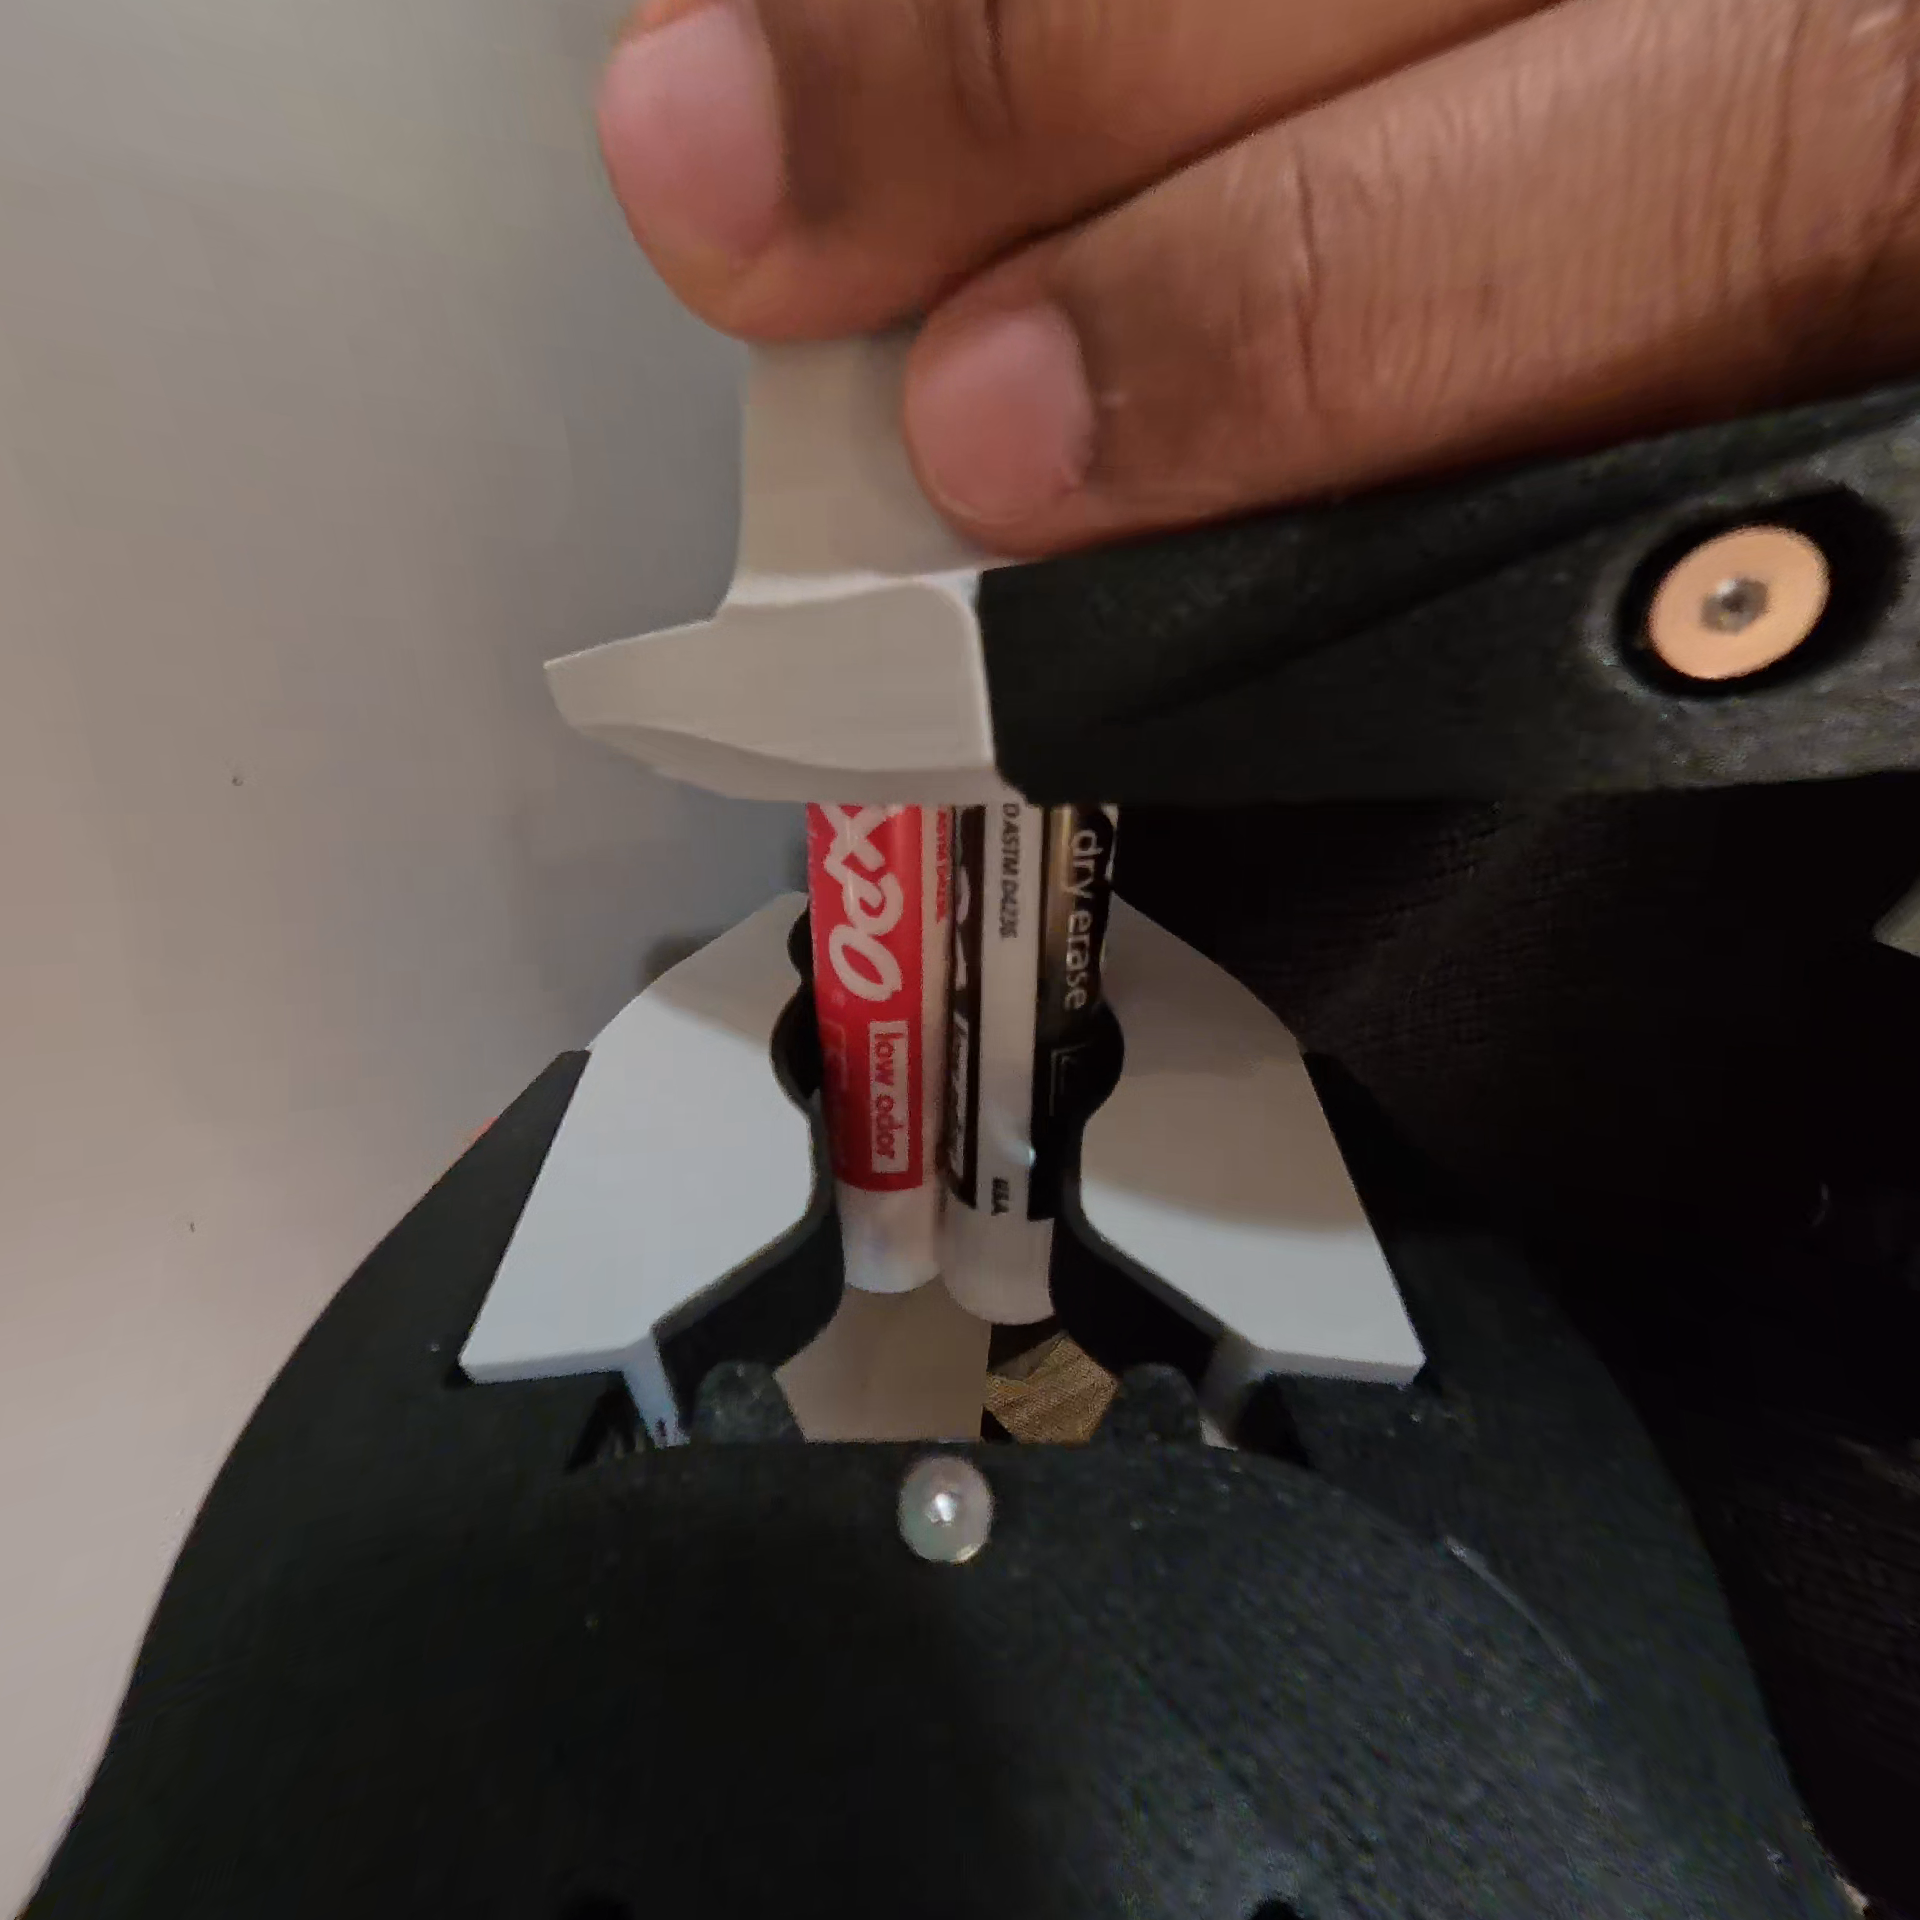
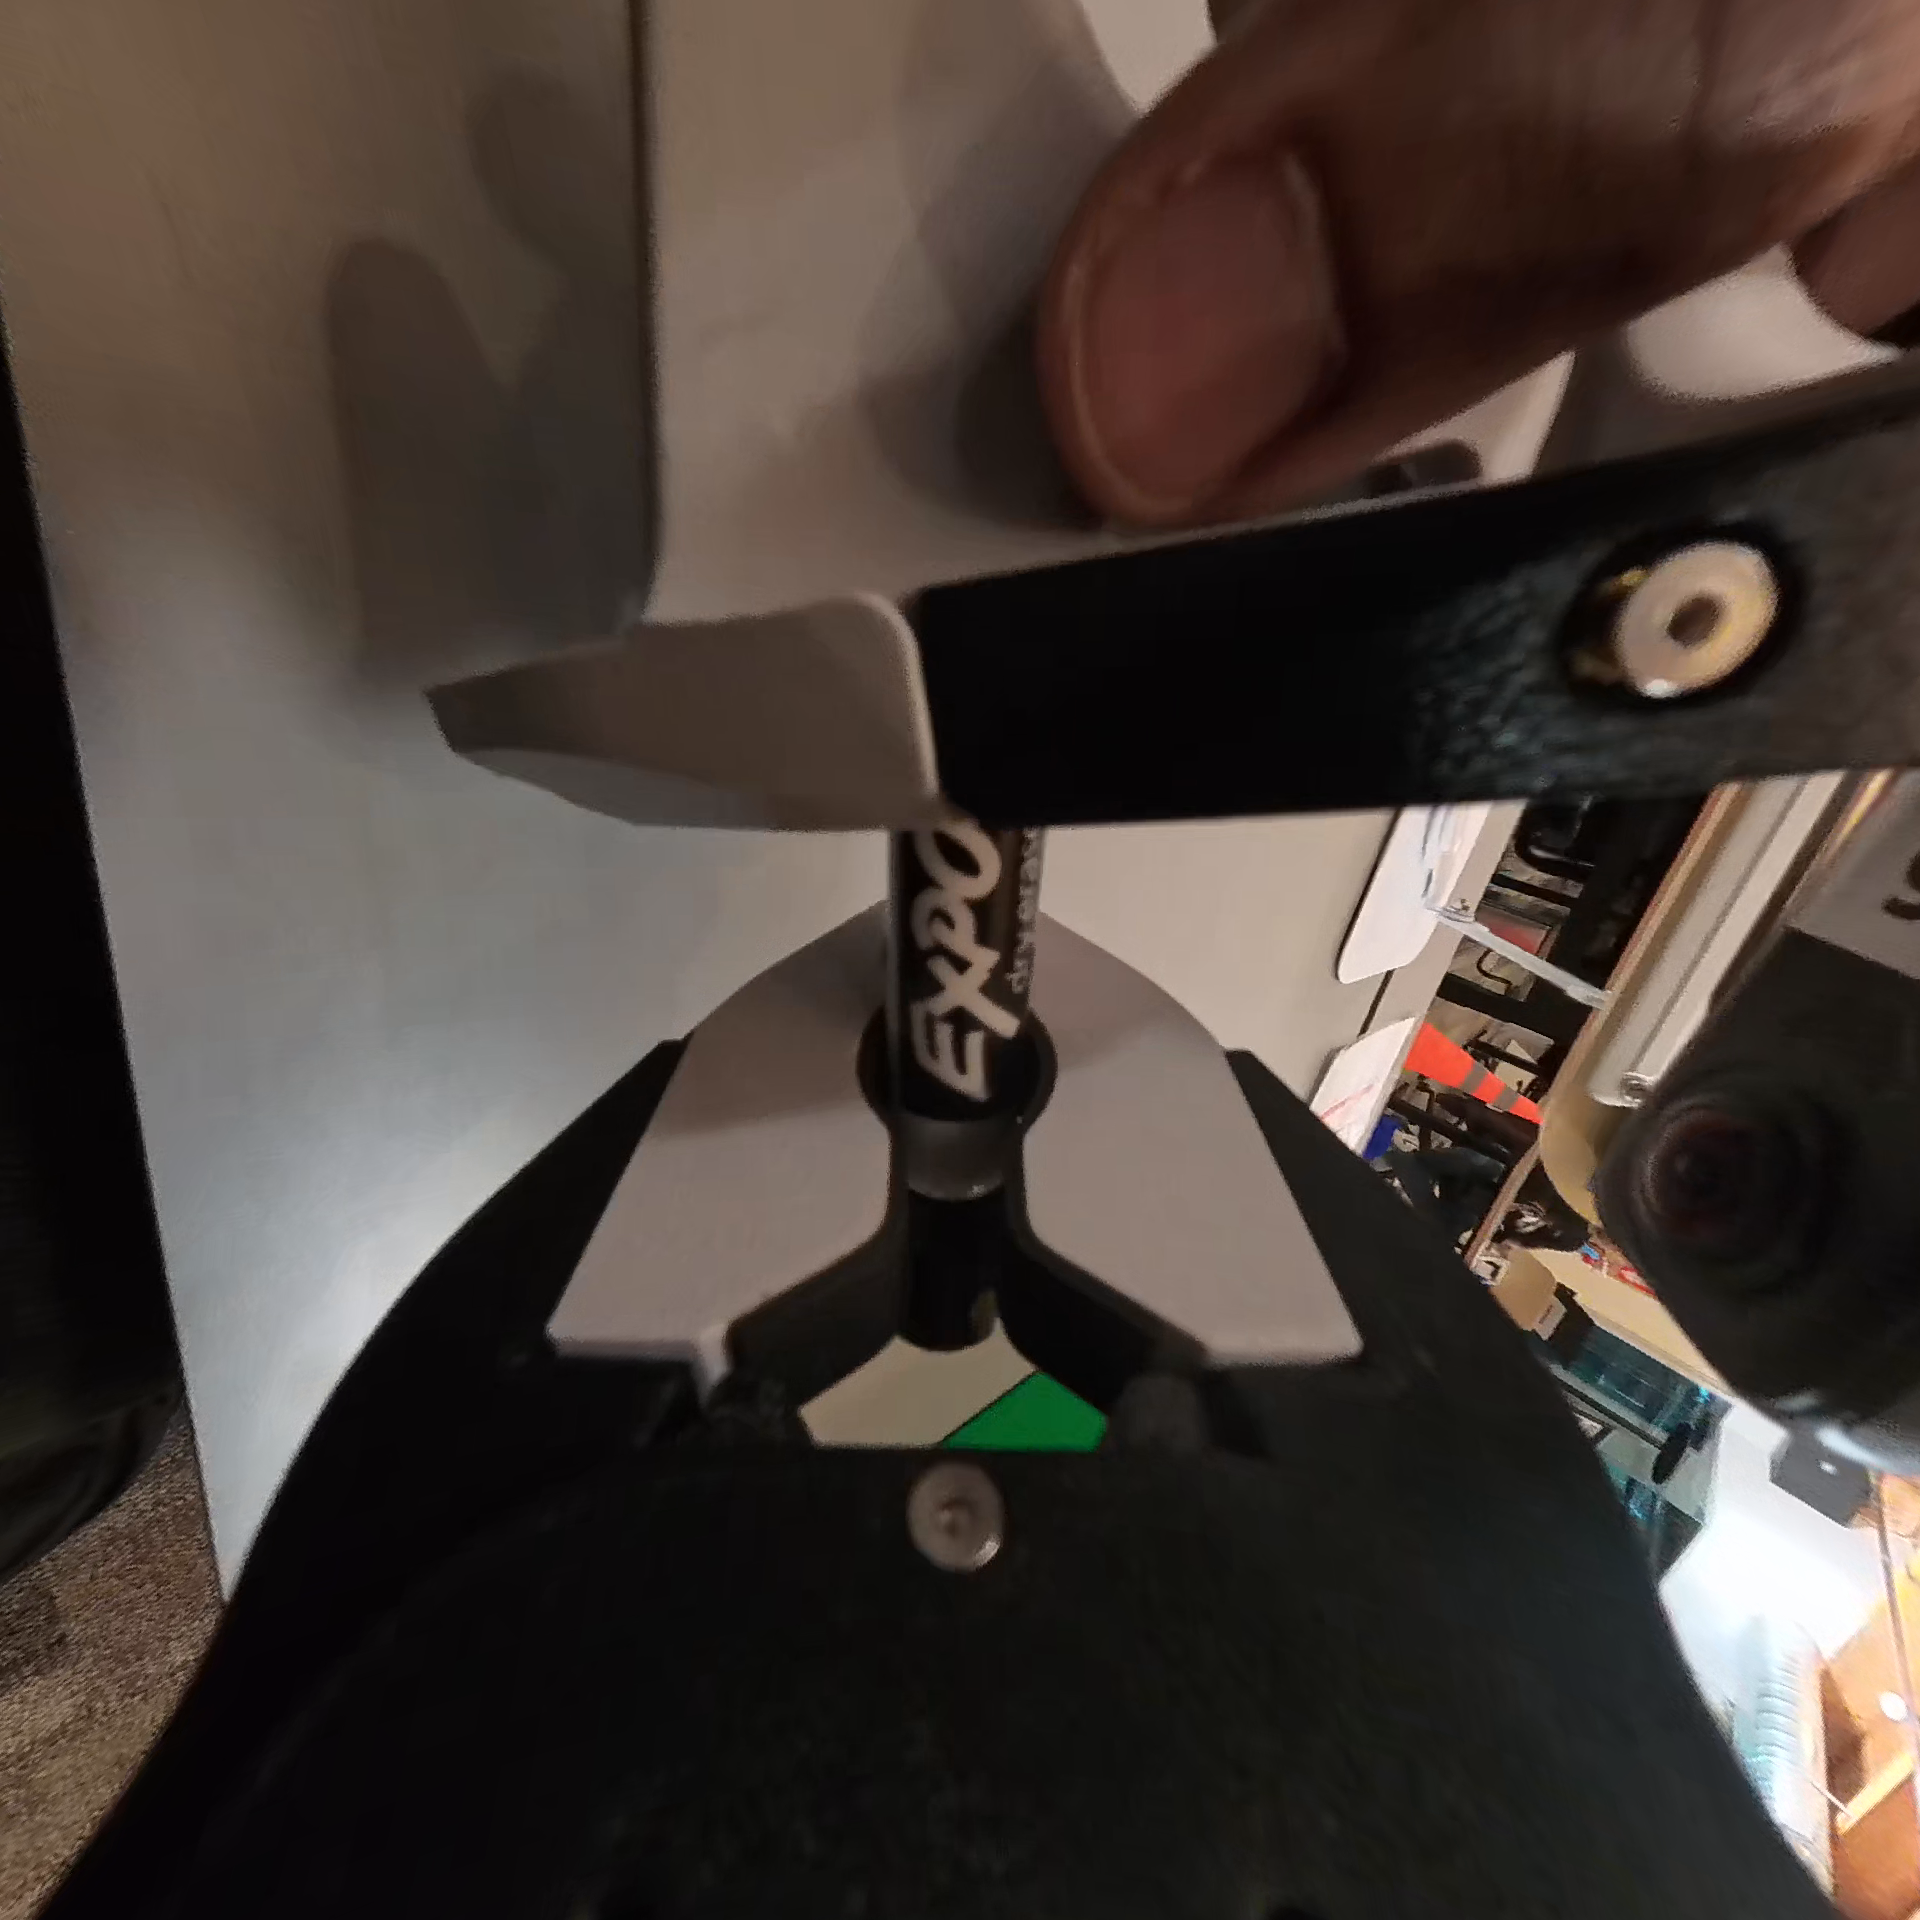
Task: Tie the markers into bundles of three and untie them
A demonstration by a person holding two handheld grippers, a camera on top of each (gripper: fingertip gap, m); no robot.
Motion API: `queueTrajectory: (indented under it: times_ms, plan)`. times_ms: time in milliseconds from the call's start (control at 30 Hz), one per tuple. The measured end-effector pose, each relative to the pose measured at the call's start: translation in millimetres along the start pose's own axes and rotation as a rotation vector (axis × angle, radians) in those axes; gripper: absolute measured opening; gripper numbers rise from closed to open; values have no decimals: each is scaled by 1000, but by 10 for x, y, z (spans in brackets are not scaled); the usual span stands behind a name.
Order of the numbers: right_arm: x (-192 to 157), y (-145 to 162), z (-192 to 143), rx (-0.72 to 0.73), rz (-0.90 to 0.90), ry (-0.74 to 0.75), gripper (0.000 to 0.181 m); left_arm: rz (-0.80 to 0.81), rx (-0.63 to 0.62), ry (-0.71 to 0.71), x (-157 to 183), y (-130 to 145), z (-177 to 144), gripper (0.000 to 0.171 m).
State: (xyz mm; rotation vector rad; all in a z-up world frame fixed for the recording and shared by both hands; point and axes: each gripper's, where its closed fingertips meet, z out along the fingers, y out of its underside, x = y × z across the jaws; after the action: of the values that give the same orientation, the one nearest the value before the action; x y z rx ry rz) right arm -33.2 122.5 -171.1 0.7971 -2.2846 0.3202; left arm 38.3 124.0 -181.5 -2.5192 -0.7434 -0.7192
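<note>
Pinching two markers, red point(image 1: 868, 1049) and black point(image 1: 1023, 1049), left gripper point(image 1: 940, 1091); right gripper point(image 2: 951, 1101) jaws pinch one black marker point(image 2: 961, 997).

Two markers point(image 1: 935, 1060) stand side by side between the left claw point(image 1: 940, 1049), seemingly touching.

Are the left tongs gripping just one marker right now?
No: the left tongs are shut on two markers side by side, a red-labelled marker and a black-labelled marker.
</note>
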Motion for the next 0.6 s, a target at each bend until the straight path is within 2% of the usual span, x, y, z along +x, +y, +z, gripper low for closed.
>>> queueTrajectory:
  times_ms: [433, 600]
  plan:
    - [93, -31, -64, -1, -46, 95, 14, -47, 23, 1, 46, -29, 32, 46]
    - [99, -111, -90, 31, -99, 137, 14, -44, -11, 16, 93, 45, 42, 45]
